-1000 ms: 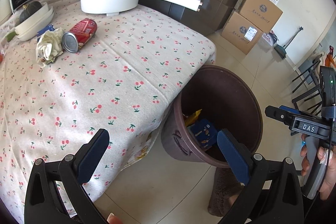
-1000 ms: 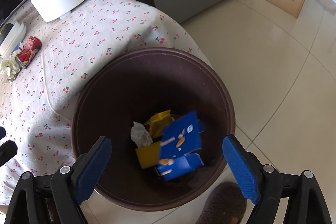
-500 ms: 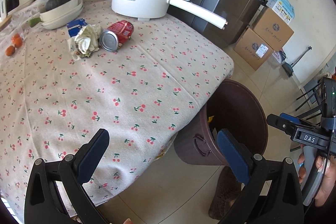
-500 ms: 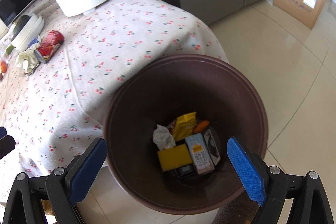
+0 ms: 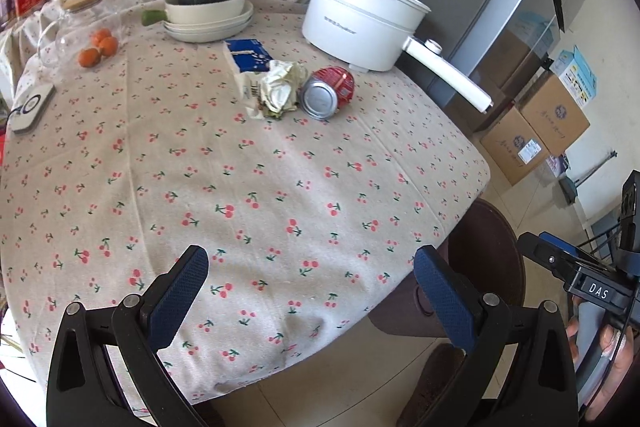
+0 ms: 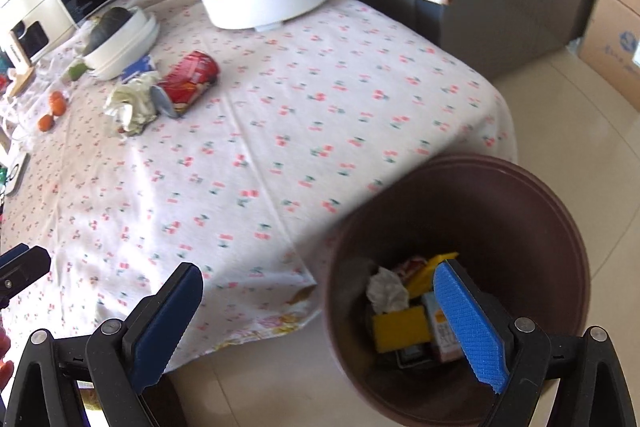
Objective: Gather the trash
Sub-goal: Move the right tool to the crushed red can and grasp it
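Note:
A red can (image 5: 329,93) lies on its side on the cherry-print tablecloth (image 5: 240,187), next to crumpled paper (image 5: 280,87) and a blue-and-white carton (image 5: 248,61). The can (image 6: 188,83) and paper (image 6: 130,103) also show in the right wrist view. A brown trash bin (image 6: 520,211) stands on the floor by the table's corner and holds several wrappers. My left gripper (image 5: 312,291) is open and empty over the table's near edge. My right gripper (image 6: 320,311) is open and empty beside the bin's rim.
A white electric pot (image 5: 360,23) with a long handle stands at the back of the table. Stacked bowls with a dark squash (image 5: 206,7), oranges (image 5: 98,47) and a glass jar sit at back left. Cardboard boxes (image 5: 536,127) stand on the floor right.
Both grippers have swung left, away from the bin toward the table. A blue packet that was dropping from the right gripper now lies in the bin.

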Motion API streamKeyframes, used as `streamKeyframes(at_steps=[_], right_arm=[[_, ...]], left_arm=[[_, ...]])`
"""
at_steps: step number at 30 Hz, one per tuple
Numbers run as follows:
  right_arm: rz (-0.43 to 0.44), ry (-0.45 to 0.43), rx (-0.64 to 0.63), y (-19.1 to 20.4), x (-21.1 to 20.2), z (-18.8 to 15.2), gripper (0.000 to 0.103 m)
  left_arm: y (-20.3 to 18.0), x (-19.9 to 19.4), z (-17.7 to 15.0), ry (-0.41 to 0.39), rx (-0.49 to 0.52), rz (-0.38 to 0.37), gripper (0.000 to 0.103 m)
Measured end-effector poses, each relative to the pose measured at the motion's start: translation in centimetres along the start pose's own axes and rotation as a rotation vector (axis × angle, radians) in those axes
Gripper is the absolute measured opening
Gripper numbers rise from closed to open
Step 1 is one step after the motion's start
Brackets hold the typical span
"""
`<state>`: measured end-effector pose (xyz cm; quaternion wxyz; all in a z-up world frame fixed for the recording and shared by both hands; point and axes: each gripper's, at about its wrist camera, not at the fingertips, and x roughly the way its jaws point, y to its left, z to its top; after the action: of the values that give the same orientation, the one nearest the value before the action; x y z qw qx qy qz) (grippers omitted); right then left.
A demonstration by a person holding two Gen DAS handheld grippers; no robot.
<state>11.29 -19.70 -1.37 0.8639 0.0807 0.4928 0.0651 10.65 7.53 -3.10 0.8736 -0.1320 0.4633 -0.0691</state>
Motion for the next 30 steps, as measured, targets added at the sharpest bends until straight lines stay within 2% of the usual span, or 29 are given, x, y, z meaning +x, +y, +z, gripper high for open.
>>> streamKeyframes(at_steps=[6,12,19,26,30], right_arm=[[0.016,-0.03,-0.06,4.3,1.1,0.9,0.097],[0.028,-0.028,-0.097,7.4,3.2,2.1,0.097],[0.023,-0.017,-0.089,9.6,7.2,5.5,0.097],[0.028,0.001,-0.102,11.9,12.0,9.5,0.097],[0.065,0.026,-0.066,12.9,14.6,11.0,0.097]], left_arm=[[3.9,-1.3,0.3,-0.029,-0.061,0.093,0.103],[7.4,-2.2,0.7,-0.054,-0.106,0.153,0.103],[10.0,-1.9,1.6,-0.054,-0.161,0.183,0.103],[11.9,-1.3,2.2,-0.068,-0.089,0.281,0.103],[13.6,-1.1,2.4,-0.08,-0.104,0.306,0.103]])
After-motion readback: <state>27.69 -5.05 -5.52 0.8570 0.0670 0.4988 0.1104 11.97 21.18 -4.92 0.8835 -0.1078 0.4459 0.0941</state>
